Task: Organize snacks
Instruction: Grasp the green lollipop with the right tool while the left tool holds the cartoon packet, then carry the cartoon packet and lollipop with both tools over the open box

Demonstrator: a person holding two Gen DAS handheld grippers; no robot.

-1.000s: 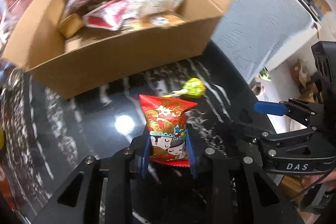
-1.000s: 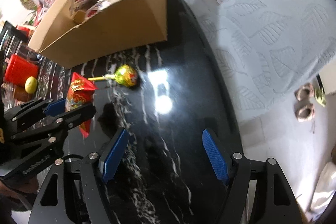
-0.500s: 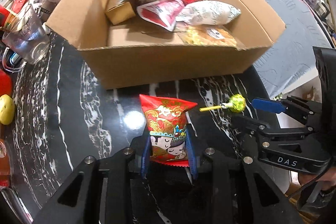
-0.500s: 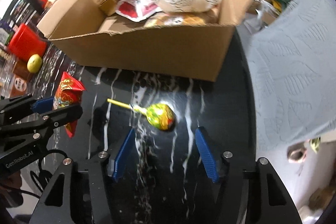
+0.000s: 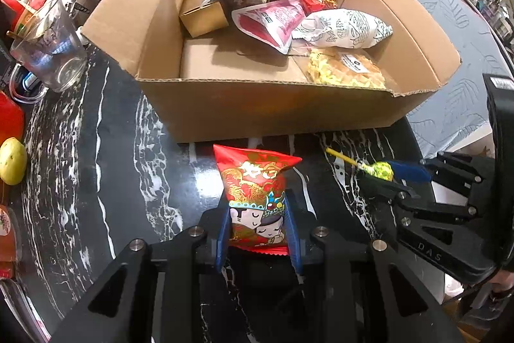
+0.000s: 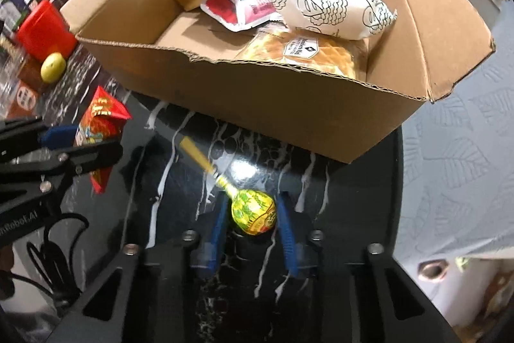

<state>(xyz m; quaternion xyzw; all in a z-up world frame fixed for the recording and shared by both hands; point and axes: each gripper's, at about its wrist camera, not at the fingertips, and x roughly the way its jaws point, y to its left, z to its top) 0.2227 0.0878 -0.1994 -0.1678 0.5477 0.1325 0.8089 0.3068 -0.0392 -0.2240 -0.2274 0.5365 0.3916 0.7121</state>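
Right tongs (image 6: 252, 219) now pinching lollipop (image 6: 253, 212)

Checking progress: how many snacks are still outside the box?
2: a red snack bag in the left gripper, a lollipop between the right gripper's fingers. Others may be hidden off-frame.

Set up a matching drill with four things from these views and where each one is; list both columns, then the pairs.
Things:
1. red snack packet
2. lollipop
3. white fish-print bag
4. yellow fruit

Places:
A. inside the cardboard box
B. between the fingers of the right gripper
C. on the black marble table, at the far left
D. between the fingers of the left gripper

Pairs: 1-D, 2-B, 3-A, 4-C
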